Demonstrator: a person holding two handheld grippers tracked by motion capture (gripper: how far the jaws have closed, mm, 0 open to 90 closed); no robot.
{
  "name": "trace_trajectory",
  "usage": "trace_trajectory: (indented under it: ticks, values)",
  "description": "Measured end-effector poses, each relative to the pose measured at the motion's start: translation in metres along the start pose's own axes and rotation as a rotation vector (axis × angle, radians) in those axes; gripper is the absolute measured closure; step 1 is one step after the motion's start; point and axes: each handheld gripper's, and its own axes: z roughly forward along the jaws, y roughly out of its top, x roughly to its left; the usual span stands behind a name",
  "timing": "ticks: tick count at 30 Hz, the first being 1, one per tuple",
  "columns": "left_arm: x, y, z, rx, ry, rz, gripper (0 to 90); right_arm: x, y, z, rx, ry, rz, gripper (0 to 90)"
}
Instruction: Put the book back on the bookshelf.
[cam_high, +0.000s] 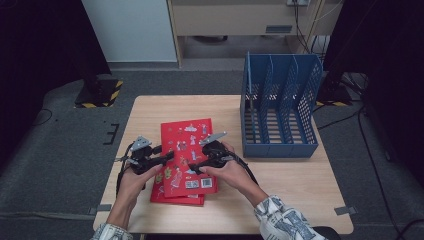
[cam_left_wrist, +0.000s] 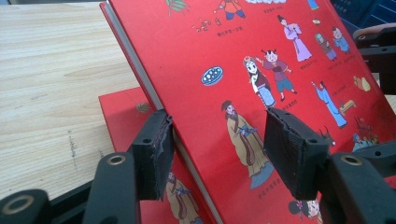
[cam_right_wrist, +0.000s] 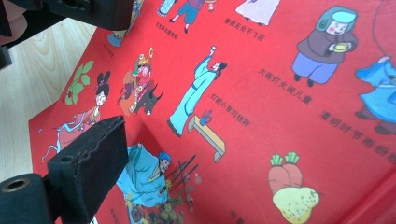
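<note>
Step in hand: lifting the top book (cam_high: 187, 150) off the lower book (cam_high: 176, 196), near the desk's (cam_high: 300, 180) front edge.
My left tongs (cam_high: 169, 156): pads (cam_left_wrist: 154, 154) straddle the raised book's left edge; I cannot tell if they pinch yet.
My right tongs (cam_high: 195, 168): one pad over the cover, grip unclear.
Next move: I judge a firm pinch first, then carrying it upright to the blue rack (cam_high: 280, 107) at the right rear corner.

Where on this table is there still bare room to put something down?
Bare wood lies along the table's far edge behind the red books, down its left side, and at the near right corner in front of the blue file rack. The middle is crowded: both books, the left hand-held gripper and the right hand-held gripper.
</note>
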Motion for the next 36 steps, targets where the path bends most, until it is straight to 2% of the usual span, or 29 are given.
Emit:
trace_trajectory:
  ticks: [15, 27, 36]
  values:
    - [-0.001, 0.008, -0.001, -0.001, 0.006, 0.013, 42.3, 0.000, 0.005, -0.001, -0.005, -0.013, 0.001, 6.2]
    - [-0.003, 0.032, -0.008, -0.024, 0.010, 0.044, 44.0, -0.002, 0.019, -0.012, -0.034, -0.033, -0.015, 7.2]
    - [-0.005, 0.043, -0.011, -0.034, 0.033, 0.064, 48.0, -0.005, 0.027, -0.018, -0.084, -0.073, -0.015, 13.9]
